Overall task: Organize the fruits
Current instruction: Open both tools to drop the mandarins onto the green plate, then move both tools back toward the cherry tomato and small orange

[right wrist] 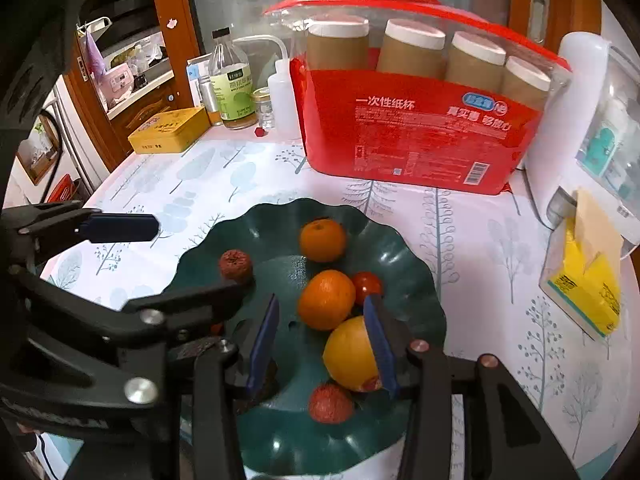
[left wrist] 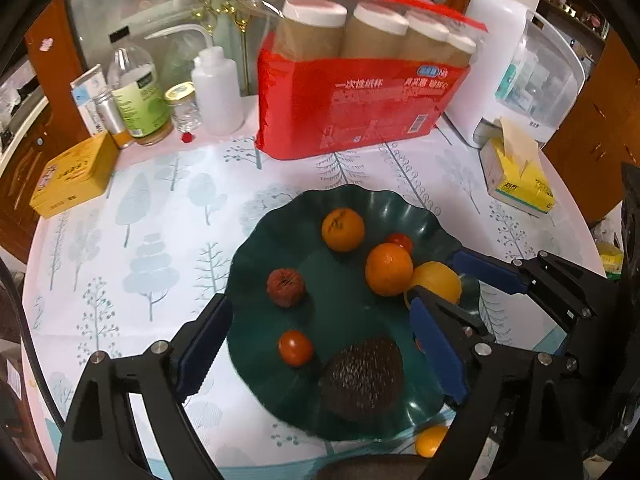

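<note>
Green plate (left wrist: 256, 248) – two oranges (left wrist: 343, 229), two tomatoes (left wrist: 295, 347), left gripper (left wrist: 320, 354) wide, right gripper (right wrist: 324, 338) narrower, empty.

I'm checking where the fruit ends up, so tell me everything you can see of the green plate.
The green plate is dark teal, glossy like plastic or glazed ware, with a wavy scalloped rim and a flatter centre. It lies flat on the tree-patterned tablecloth, in front of the red cup package. In it lie two oranges, a yellow citrus, small red tomatoes, a wrinkled reddish-brown fruit and a dark bumpy fruit. The view from the right shows another reddish fruit near its front edge.
</note>
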Tool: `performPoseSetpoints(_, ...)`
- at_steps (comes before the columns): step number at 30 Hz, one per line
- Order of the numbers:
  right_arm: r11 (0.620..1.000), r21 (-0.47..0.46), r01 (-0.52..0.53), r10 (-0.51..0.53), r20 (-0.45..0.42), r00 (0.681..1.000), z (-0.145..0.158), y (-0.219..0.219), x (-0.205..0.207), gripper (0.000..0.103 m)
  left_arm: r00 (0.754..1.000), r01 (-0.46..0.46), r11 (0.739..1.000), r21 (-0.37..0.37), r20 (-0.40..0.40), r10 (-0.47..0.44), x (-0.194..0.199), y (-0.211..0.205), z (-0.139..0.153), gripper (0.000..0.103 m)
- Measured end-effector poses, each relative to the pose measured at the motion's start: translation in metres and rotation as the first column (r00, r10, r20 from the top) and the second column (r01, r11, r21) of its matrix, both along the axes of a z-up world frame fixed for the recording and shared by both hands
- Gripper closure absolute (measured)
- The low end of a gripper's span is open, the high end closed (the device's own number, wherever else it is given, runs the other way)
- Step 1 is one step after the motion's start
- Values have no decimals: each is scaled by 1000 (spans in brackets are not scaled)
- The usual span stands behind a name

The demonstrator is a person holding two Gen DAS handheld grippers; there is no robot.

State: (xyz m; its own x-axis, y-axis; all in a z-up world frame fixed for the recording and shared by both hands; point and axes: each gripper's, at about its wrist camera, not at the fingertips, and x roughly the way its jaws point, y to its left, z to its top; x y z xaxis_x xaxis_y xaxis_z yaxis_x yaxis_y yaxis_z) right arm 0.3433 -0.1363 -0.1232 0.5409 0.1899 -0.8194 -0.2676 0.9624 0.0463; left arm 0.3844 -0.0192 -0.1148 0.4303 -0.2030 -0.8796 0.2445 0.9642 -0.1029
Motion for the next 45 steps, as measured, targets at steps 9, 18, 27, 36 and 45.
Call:
performPoseSetpoints(9,999,26,35,-36,17,999,22,-5,-28,57,1000,4,1000,-6,31,-4,-34,8,26,11)
performPoseSetpoints(18,998,47,47,-49,46,998,39,-8,-74,57,998,38,999,-28,56,-36,-76,9,43,11)
performPoseSetpoints(27,997,55,60,-64,71,995,48,-19,-126,57,994,43,997,-57,102,-37,-131,11,54,11)
performPoseSetpoints(36,987,49,152,-155,48,987,27,-41,-167,57,993,92,995,-43,74,-89,-191,-6,14,11)
performPoseSetpoints(45,963,88,255,-250,-66,966,-18,-68,-182,57,992,125,992,-32,-23,-126,-224,-26,-50,11)
